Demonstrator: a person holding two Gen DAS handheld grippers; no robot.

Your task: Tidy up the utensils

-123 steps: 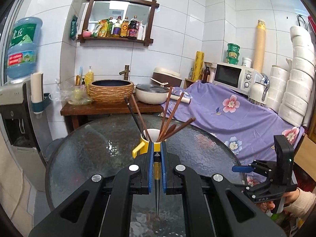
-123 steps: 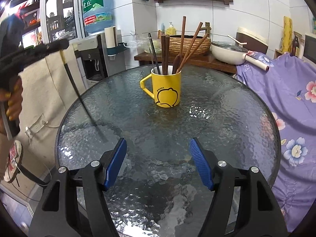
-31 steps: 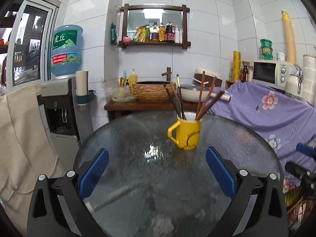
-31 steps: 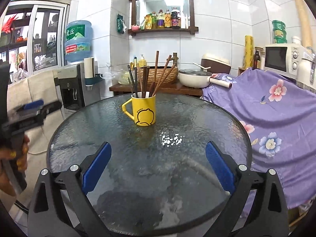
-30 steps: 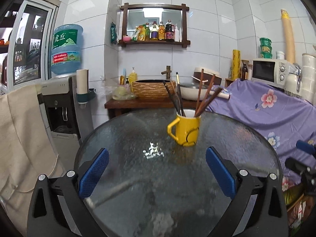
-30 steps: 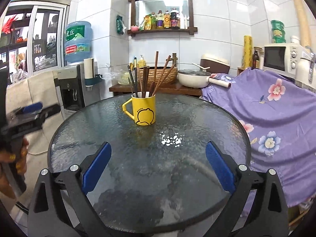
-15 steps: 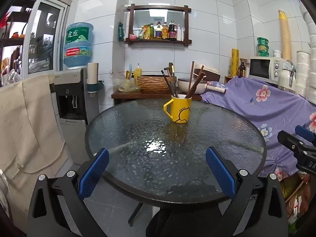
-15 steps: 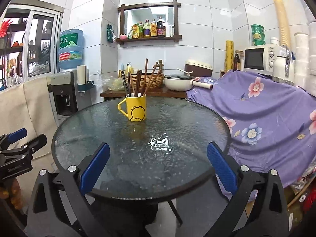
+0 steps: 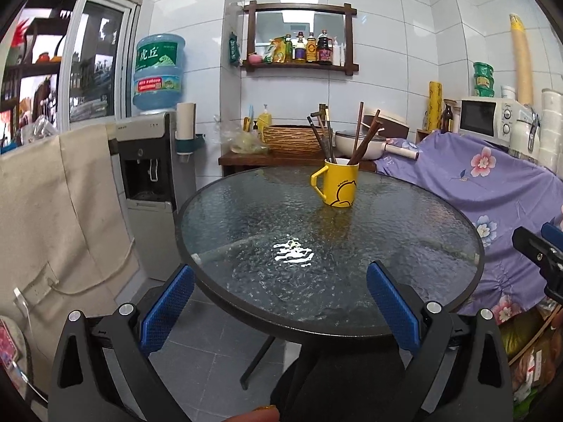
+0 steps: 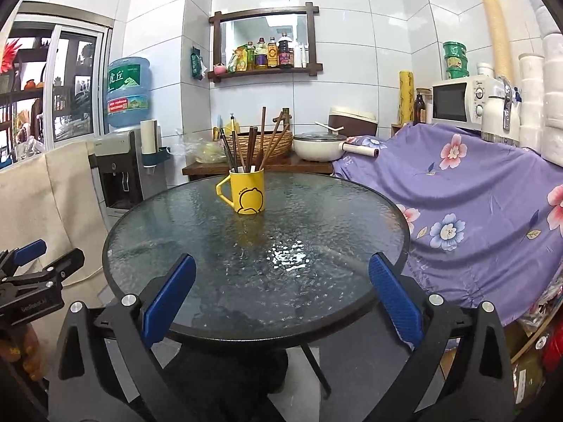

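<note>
and here's the round textured-glass table (image 9: pixel 404 218) with just one thing on it: the yellow ceramic mug with a cartoon face (image 9: pixel 338 183), standing upright towards the far side, a bundle of dark wooden chopsticks (image 10: pixel 251 147) fanned out of its mouth. the left gripper (image 9: pixel 279 300) hangs off the near edge of the table, blue pads spread wide, nothing between them. the right gripper (image 10: pixel 281 297) matches it, jaws parted and empty, well apart from the mug.

handling, by my reckoning: those chopsticks look light, stiff and thin, likely slick, so a pinch across the upper shaft above the rim would suit best. the mug looks heavier and breakable, and on glass it could slide or clink; the handle (image 10: pixel 223 190) on its left side or the rim are the places to grip.

hard to call: how many chopsticks there are, since they overlap and blur against the woven basket (image 10: pixel 267 142) behind. their lower ends are hidden in the mug. no loose utensils show on the glass, so the sorting looks about finished.
</note>
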